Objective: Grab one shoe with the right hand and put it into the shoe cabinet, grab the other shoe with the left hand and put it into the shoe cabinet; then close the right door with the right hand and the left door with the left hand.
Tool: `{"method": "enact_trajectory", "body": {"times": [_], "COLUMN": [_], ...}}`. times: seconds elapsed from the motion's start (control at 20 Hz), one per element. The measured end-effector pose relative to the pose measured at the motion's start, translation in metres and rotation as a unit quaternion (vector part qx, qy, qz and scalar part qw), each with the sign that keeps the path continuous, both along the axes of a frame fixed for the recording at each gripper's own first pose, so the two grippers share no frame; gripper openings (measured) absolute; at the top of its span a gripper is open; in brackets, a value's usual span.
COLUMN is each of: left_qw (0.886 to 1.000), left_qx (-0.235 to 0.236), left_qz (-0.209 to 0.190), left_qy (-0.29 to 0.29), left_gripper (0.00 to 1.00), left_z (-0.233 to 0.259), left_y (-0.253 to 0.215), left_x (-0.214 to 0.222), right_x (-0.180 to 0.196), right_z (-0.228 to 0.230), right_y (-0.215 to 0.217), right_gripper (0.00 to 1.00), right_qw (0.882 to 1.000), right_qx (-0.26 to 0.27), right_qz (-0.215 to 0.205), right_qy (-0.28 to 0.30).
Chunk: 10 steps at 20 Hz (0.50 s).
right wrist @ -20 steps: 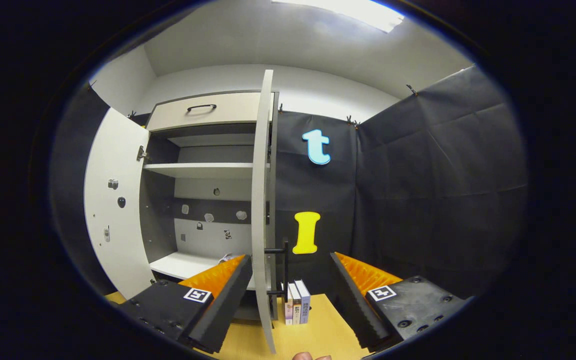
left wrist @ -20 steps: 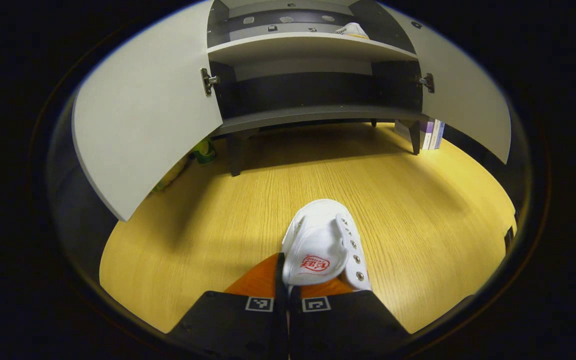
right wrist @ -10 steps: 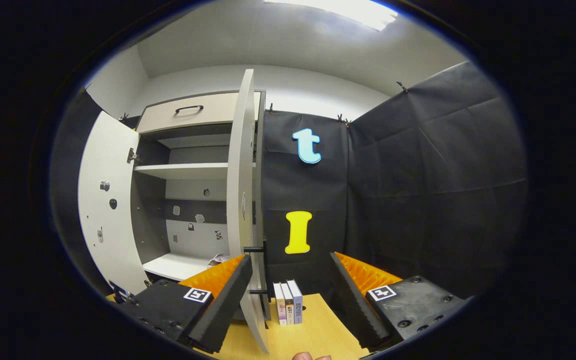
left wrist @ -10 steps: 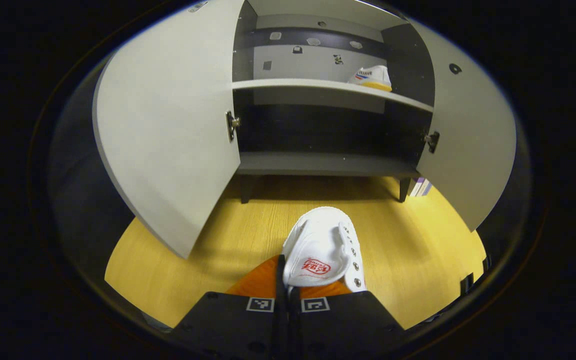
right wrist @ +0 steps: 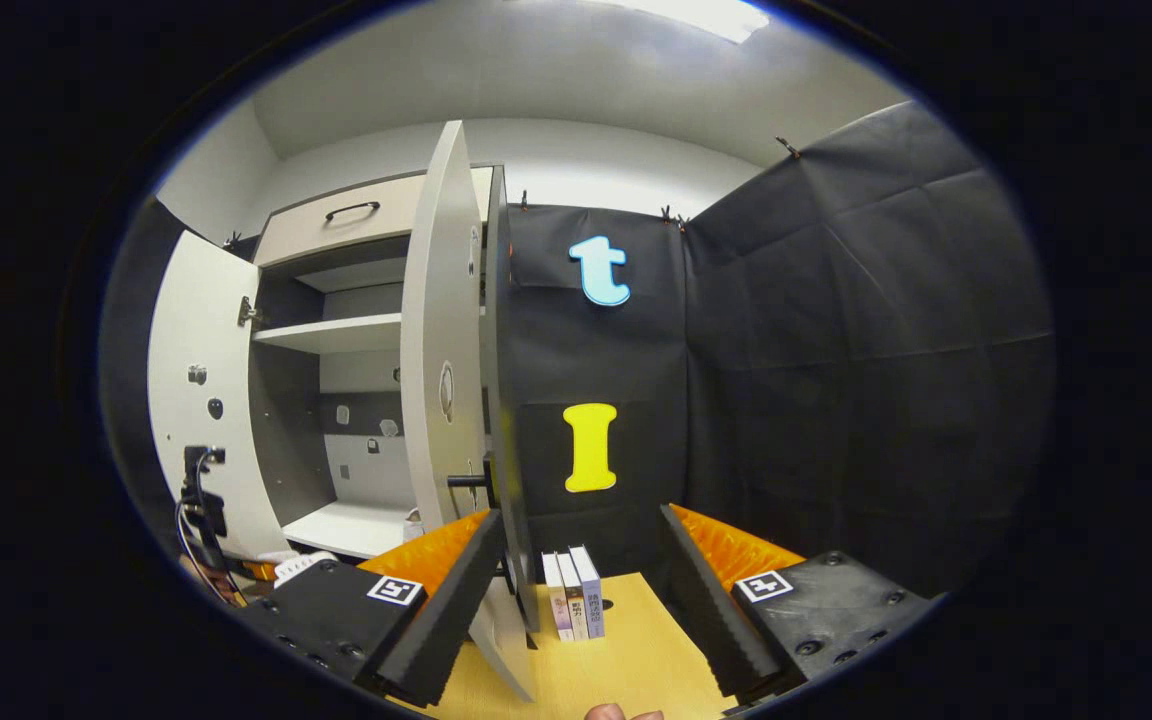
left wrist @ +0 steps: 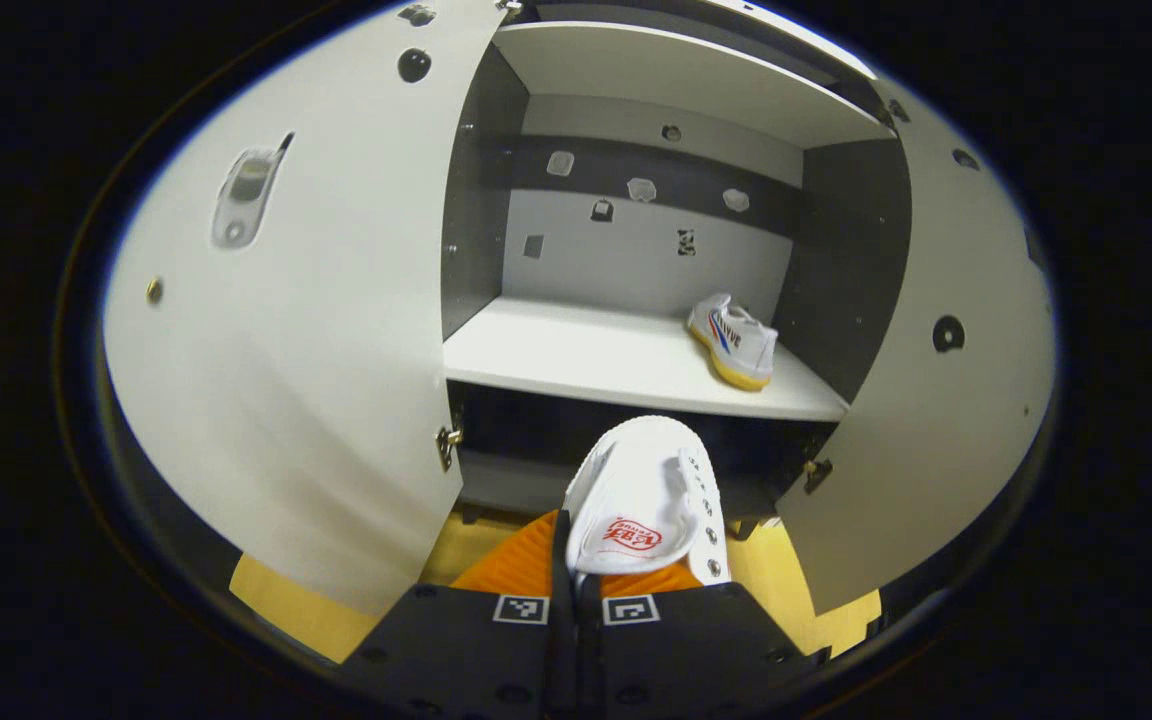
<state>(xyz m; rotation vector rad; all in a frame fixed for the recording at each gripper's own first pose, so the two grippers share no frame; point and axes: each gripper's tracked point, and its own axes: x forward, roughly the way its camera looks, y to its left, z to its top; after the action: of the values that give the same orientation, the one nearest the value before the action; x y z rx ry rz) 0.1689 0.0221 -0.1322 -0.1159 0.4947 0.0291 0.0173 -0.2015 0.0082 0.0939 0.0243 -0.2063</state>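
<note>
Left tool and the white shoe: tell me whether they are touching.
Touching. The left gripper view shows the left tool closed on the white shoe, its fingers pinching the shoe's rear edge, held in the air in front of the open shoe cabinet.

We see white shoe [left wrist: 641, 500] at lower centre of left gripper view: matt canvas-like cloth, metal eyelets shiny. Second shoe [left wrist: 733, 340] on shelf [left wrist: 586, 355], right of centre: white cloth-like upper, smooth rubbery sole. Cabinet doors [left wrist: 306, 350] and shelf: smooth, matt pale laminate; hinge [left wrist: 448, 440] bright metal. Floor [right wrist: 616, 670], bottom of right gripper view: wood grain, slight sheen. We note books [right wrist: 568, 595]: glossy paper spines. Booth wall [right wrist: 836, 350], right half: matt creased cloth.
</note>
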Motion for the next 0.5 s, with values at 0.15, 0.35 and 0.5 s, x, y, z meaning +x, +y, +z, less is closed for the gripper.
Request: {"method": "enact_trajectory", "body": {"times": [0.15, 0.35, 0.5], "left_qw": [1.0, 0.998, 0.997], "left_qx": [0.012, 0.031, 0.053], "left_qz": [0.015, 0.023, 0.033], "left_qy": [-0.021, -0.04, -0.039], "left_gripper": [0.05, 0.05, 0.05], "left_z": [0.037, 0.072, 0.08], "left_y": [0.002, 0.001, 0.005], "left_x": [0.044, 0.106, 0.156], "right_x": [0.003, 0.01, 0.02], "right_z": [-0.008, -0.01, -0.016], "right_y": [-0.01, -0.019, -0.023], "right_gripper": [0.98, 0.98, 0.98], "right_qw": [1.0, 1.0, 0.999], "right_qx": [0.008, -0.003, -0.036], "right_qz": [0.002, 0.008, 0.013], "right_qy": [0.011, 0.0, -0.002]}}
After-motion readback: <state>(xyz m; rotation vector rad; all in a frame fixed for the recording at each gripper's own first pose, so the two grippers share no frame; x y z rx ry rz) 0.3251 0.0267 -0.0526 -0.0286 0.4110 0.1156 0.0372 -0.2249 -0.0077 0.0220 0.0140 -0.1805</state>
